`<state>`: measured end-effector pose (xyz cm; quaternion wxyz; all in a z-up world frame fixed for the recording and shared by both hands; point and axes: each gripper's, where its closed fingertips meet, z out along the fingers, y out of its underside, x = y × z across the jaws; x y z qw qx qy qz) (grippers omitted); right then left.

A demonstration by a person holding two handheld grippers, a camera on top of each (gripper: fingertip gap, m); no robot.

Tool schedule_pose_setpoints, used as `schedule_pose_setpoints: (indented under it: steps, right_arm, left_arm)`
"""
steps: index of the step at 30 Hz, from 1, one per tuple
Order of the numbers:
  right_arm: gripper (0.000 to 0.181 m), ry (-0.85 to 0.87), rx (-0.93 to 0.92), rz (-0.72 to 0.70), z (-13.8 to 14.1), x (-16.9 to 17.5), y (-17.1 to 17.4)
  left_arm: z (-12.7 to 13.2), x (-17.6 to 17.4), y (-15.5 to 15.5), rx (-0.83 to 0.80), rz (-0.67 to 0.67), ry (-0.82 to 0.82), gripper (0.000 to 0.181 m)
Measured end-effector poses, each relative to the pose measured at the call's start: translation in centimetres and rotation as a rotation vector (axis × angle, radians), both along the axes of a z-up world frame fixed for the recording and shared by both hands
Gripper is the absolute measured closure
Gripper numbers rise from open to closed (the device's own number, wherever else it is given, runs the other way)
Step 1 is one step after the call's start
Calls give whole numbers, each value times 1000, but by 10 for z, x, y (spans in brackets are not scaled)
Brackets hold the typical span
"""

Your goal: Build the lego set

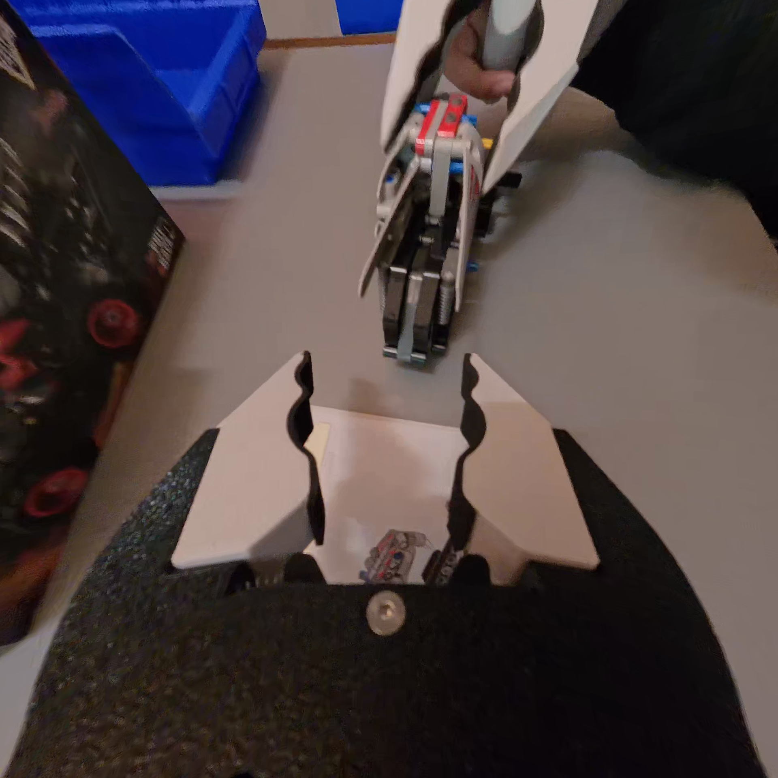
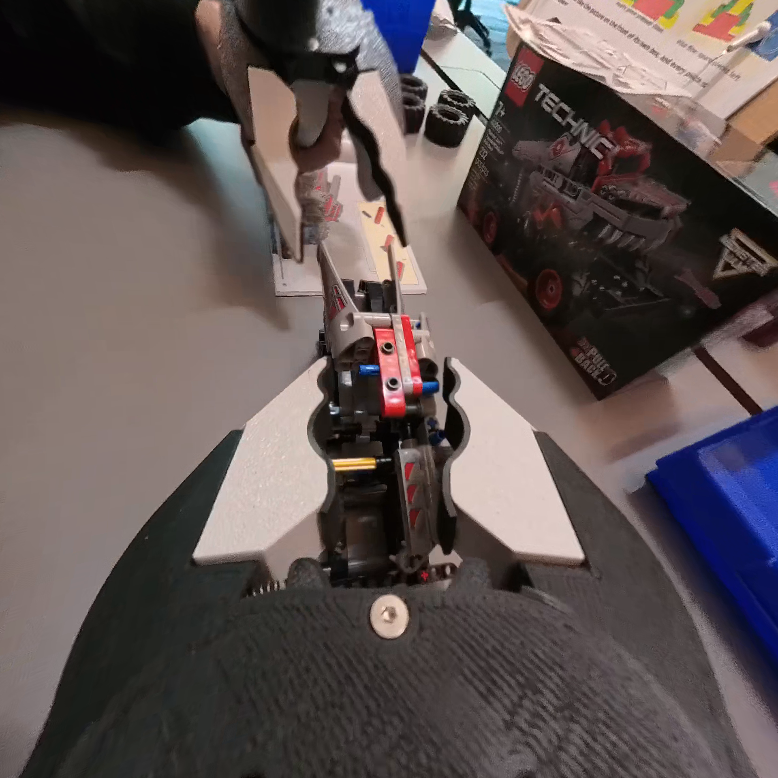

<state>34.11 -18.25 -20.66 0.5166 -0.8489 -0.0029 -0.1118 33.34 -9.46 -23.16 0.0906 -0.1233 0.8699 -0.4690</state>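
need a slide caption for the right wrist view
Right gripper clamps the half-built lego truck over the table, the open left gripper opposite, set box alongside.

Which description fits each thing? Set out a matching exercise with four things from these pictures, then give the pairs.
Things:
1. lego model
2. left gripper
3. black tyres
4. set box

Descriptions:
A. open, holding nothing
B. loose on the table, far side
C. clamped between the right gripper's fingers
D. standing on the table, dark with a red-wheeled truck pictured

Pairs: 1-C, 2-A, 3-B, 4-D
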Motion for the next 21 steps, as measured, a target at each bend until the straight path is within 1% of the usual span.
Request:
schedule_pose_setpoints:
  steps: [1,3,6,8,10,12,14,15,16,18,20,21]
  right_arm:
    - [130,4,-1,-21,0,3,-2]
    - [124,-14,-30,-76,-1,8,-8]
    - [118,-63,-88,-170,2,4,-13]
    - [120,-137,-85,-269,13,1,-14]
    - [122,-165,-102,-390,18,-3,-18]
    - [127,-145,-87,-502,18,-12,-18]
    - [127,-64,-24,-587,14,-24,-11]
    - [119,-35,22,-636,14,-29,-7]
    - [115,-24,62,-686,15,-32,-6]
    - [114,-28,113,-781,16,-37,-10]
    - [111,-31,150,-845,17,-39,-15]
    - [107,-37,161,-883,18,-39,-19]
  left_arm:
    - [-7,-3,0,11,-4,26,112]
    - [-22,-10,-1,63,-22,79,112]
    - [-34,-9,-6,125,-3,96,120]
    - [-31,-6,-13,100,21,79,131]
    - [-26,-11,-23,58,15,106,142]
    - [-25,-15,-27,47,18,111,149]
    - [-23,-24,-32,29,3,118,159]
    - [-22,-30,-35,15,-2,136,159]
    - [-22,-35,-39,8,-9,150,159]
    - [-21,-45,-47,3,-31,151,159]
    - [-21,-52,-54,0,-36,143,159]
    - [-21,-54,-57,2,-29,135,159]
